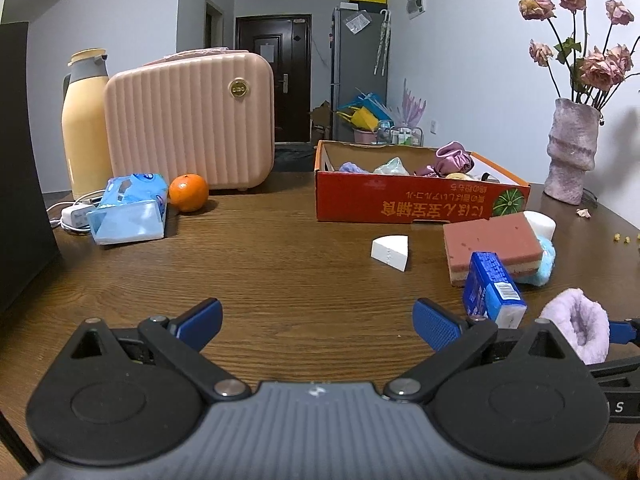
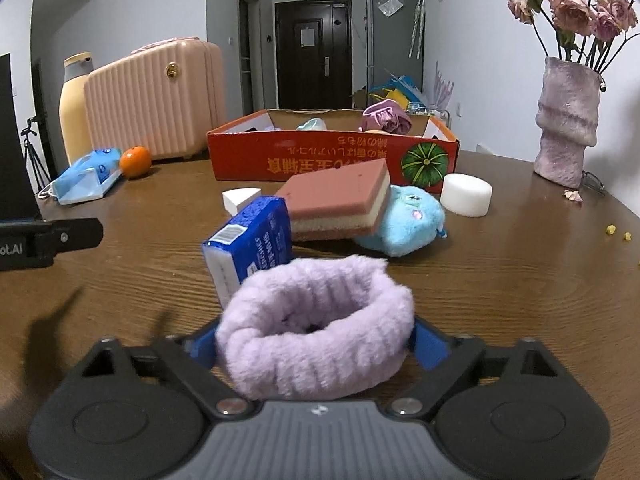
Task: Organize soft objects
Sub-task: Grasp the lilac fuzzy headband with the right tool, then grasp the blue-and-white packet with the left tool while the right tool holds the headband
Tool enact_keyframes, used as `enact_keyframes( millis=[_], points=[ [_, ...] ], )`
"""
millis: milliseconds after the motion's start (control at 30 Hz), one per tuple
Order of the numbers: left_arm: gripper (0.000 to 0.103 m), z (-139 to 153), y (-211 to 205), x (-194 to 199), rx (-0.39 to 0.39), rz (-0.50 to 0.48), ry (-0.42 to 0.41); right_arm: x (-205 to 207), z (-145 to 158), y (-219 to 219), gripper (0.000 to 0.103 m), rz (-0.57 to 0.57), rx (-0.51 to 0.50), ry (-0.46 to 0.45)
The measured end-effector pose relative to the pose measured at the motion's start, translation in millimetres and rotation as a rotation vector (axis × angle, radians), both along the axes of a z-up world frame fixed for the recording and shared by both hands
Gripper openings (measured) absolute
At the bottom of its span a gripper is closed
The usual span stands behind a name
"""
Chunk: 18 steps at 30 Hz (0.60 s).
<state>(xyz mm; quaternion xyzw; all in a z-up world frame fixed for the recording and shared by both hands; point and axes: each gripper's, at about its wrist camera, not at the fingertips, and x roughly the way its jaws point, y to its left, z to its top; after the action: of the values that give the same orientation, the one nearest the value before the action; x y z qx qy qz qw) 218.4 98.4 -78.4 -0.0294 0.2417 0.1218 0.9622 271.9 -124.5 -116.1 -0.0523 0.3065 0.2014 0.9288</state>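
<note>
Much bare table (image 1: 300, 248) before released left hand-held gripper (image 1: 318, 318); right hand-held gripper (image 2: 314, 338) grasps band (image 2: 320, 364).

Black-armed tongs (image 1: 318, 320) with blue ribbed pads (image 1: 438, 326), silver pivot screws.

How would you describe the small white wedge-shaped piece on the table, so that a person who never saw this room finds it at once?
Start at the red cardboard box on the brown wooden table. On the bare wood just in front of it lies the white wedge, left of the pink sponge block. Unlike the round white puck nearby, it is shaped like a slice of cake, with one curved side.
</note>
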Motion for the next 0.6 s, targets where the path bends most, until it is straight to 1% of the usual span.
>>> enact_keyframes(
  millis=[67, 133, 167, 233, 267, 333, 433, 600],
  points=[
    [0.103, -1, 0, 1, -0.001, 0.0, 0.002, 0, 0, 0, 0.076, 0.005, 0.001, -0.001],
    [0.103, -2, 0, 1, -0.002, -0.002, 0.004, -2, 1, 0, 0.06, 0.013, 0.005, -0.007],
    [0.103, -2, 0, 1, -0.003, -0.003, 0.005, -2, 1, 0, 0.056, 0.017, 0.007, -0.008],
    [0.103, -3, -1, 2, -0.001, -0.005, 0.005, -2, 1, -1, 0.038, 0.023, 0.016, -0.01],
    [0.103, -3, -2, 3, -0.001, -0.007, 0.006, -2, 2, -1, 0.034, 0.025, 0.02, -0.012],
    [0.103, -3, -3, 3, -0.005, -0.012, 0.002, -3, 3, -3, 0.029, 0.032, 0.028, -0.02],
    [0.103, -4, -6, 4, -0.007, -0.022, -0.002, -4, 5, -5, 0.028, 0.044, 0.048, -0.03],
    [0.103, -4, -14, 7, -0.028, -0.042, -0.011, -8, 11, -8, 0.028, 0.058, 0.066, -0.083]
  ],
)
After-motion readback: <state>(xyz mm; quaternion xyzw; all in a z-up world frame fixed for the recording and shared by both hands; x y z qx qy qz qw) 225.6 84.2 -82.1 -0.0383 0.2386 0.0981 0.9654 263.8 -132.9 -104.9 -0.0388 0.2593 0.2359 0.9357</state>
